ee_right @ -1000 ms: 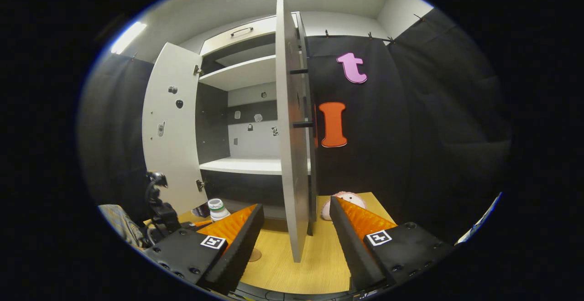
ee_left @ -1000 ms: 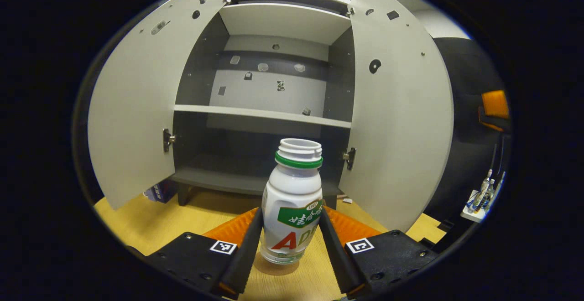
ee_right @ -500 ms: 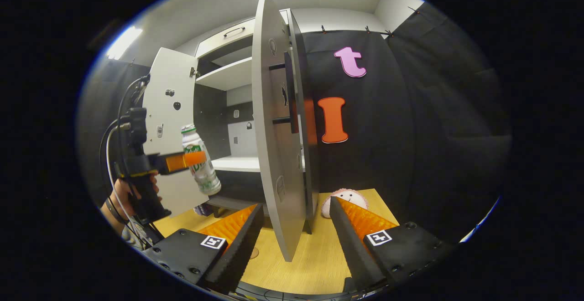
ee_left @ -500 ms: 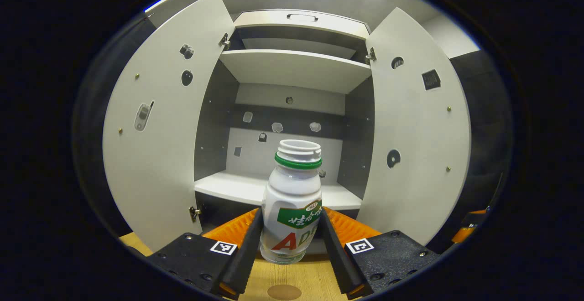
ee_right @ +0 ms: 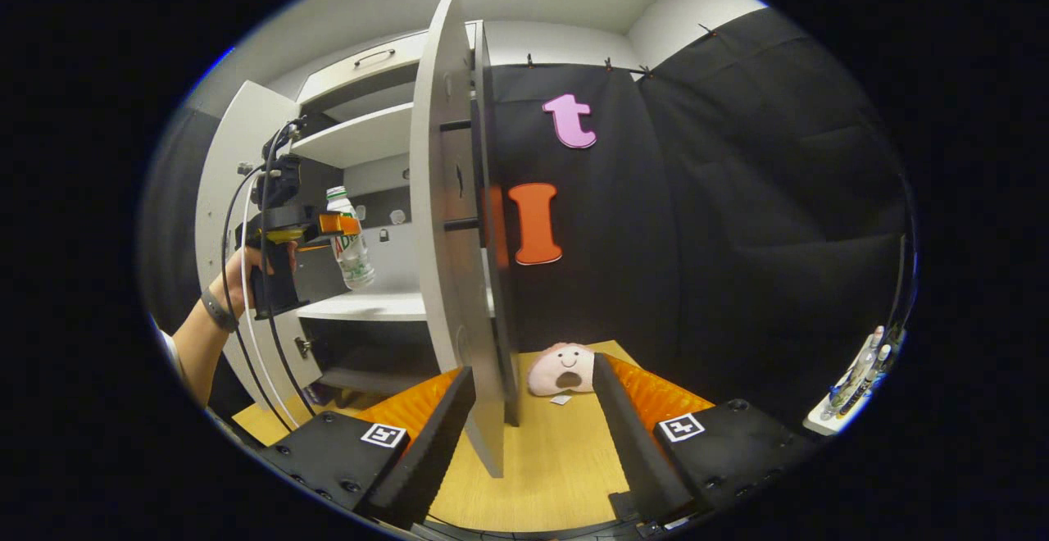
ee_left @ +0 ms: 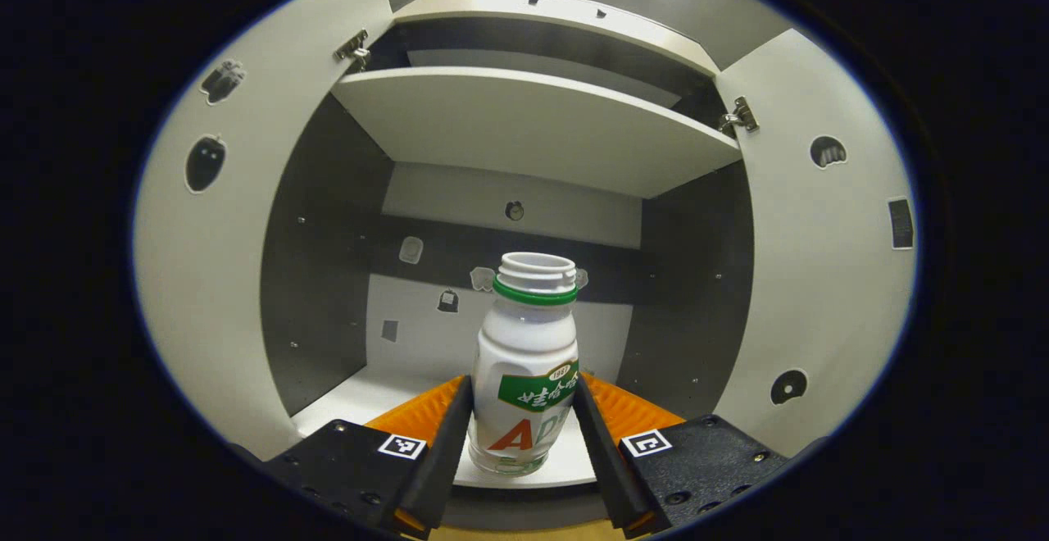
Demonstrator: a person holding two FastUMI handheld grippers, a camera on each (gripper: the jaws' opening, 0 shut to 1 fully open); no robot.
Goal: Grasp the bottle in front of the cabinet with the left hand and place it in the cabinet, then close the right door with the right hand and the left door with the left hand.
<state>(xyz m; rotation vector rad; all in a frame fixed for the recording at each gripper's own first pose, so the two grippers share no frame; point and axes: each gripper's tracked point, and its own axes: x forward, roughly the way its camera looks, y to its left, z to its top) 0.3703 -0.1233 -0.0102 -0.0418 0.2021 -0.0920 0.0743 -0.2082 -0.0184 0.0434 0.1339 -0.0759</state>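
A white bottle (ee_left: pixel 525 369) with a green neck ring and no cap stands upright between my left gripper's (ee_left: pixel 520 434) fingers, which are shut on it. It hangs just above the front of the cabinet's middle shelf (ee_left: pixel 385 385). In the right gripper view the same bottle (ee_right: pixel 350 240) is held by the left gripper (ee_right: pixel 328 229) in a hand (ee_right: pixel 246 266) at the open cabinet (ee_right: pixel 361 139). My right gripper (ee_right: pixel 529 434) is open, its fingers either side of the right door's edge (ee_right: pixel 447 238) without touching it. Both doors, left (ee_left: pixel 221 279) and right (ee_left: pixel 828 279), stand open.
A pale plush toy (ee_right: pixel 561 369) lies on the wooden floor (ee_right: pixel 549 467) beside the right door. A white tray with small items (ee_right: pixel 848 385) sits at the far right. An upper shelf (ee_left: pixel 533 119) spans the cabinet above the bottle. Black cloth (ee_right: pixel 737 221) walls the booth.
My left gripper lifted the bottle from the floor up to the middle shelf and moved closer to the cabinet. My right gripper drifted right along the right door's edge.
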